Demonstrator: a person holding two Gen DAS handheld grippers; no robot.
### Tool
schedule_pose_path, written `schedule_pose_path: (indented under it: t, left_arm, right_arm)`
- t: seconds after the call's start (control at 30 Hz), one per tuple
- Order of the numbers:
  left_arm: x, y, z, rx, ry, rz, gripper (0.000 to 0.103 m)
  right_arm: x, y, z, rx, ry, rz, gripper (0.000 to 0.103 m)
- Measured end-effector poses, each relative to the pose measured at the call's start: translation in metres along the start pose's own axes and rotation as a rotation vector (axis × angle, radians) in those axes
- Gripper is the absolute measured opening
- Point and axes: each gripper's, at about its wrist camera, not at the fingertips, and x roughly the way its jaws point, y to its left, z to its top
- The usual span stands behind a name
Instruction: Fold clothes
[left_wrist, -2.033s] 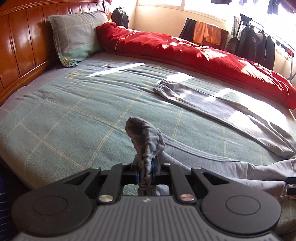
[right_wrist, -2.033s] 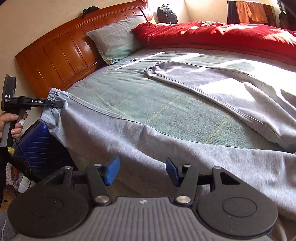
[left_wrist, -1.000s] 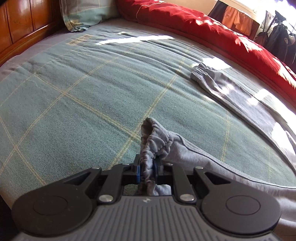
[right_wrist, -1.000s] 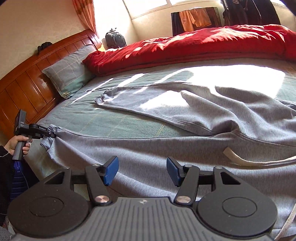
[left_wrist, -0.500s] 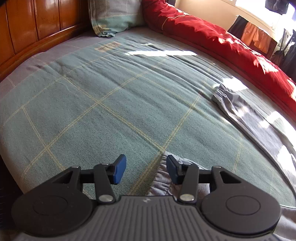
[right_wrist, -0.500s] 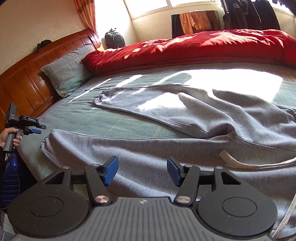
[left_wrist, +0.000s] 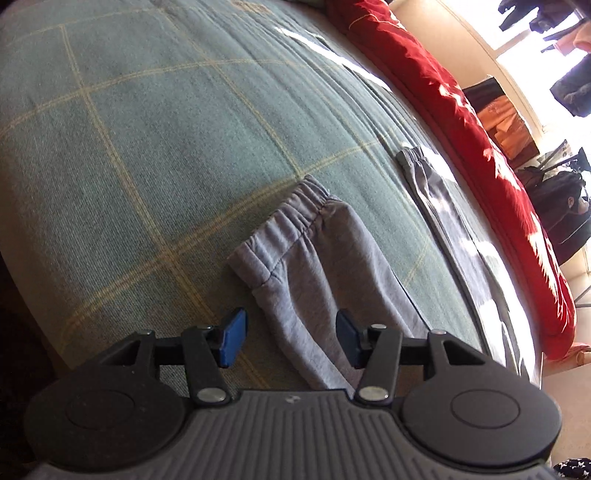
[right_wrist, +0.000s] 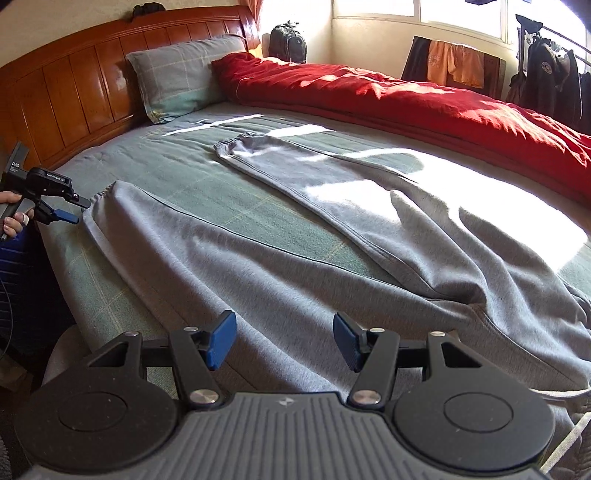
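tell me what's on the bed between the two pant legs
Nothing but bare green checked sheet. The right wrist view shows the near leg and far leg spread in a V with only sheet between them.

The grey sweatpants (right_wrist: 332, 236) run under the right gripper's body; the waistband, possibly right of its jaws, is cut off.
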Motion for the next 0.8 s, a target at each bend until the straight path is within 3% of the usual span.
schedule_pose_path:
  t: [0.13,0.2,0.23,0.27,0.37,0.43,0.6,0.7,0.8]
  left_arm:
    - [0.016,0.003,-0.002,-0.05,-0.024,-0.019,0.05]
    - [0.02,0.001,-0.004,-0.05,-0.05,-0.01,0.037]
    - [0.02,0.0,-0.005,-0.041,-0.06,0.006,0.021]
    - [0.019,-0.001,-0.006,-0.036,-0.064,0.009,0.016]
    - [0.015,-0.001,-0.008,-0.024,-0.074,0.013,0.013]
    - [0.013,-0.001,-0.008,-0.018,-0.076,0.013,0.013]
    - [0.008,0.001,-0.008,-0.002,-0.078,0.011,0.013]
    - [0.005,0.001,-0.008,0.008,-0.079,0.01,0.013]
    - [0.004,0.002,-0.008,0.016,-0.079,0.013,0.013]
  right_arm:
    - [0.004,0.012,-0.002,-0.053,0.032,0.012,0.063]
    - [0.001,0.02,-0.004,-0.107,0.036,0.027,0.063]
    - [0.0,0.023,-0.005,-0.131,0.039,0.036,0.063]
    - [-0.001,0.029,-0.007,-0.174,0.043,0.048,0.063]
    - [0.0,0.046,-0.014,-0.3,0.072,0.097,0.052]
    - [0.008,0.058,-0.02,-0.386,0.117,0.126,0.038]
    - [0.043,0.084,-0.04,-0.619,0.21,0.043,0.038]
    - [0.061,0.095,-0.054,-0.773,0.235,-0.057,0.038]
    - [0.07,0.1,-0.064,-0.867,0.236,-0.101,0.035]
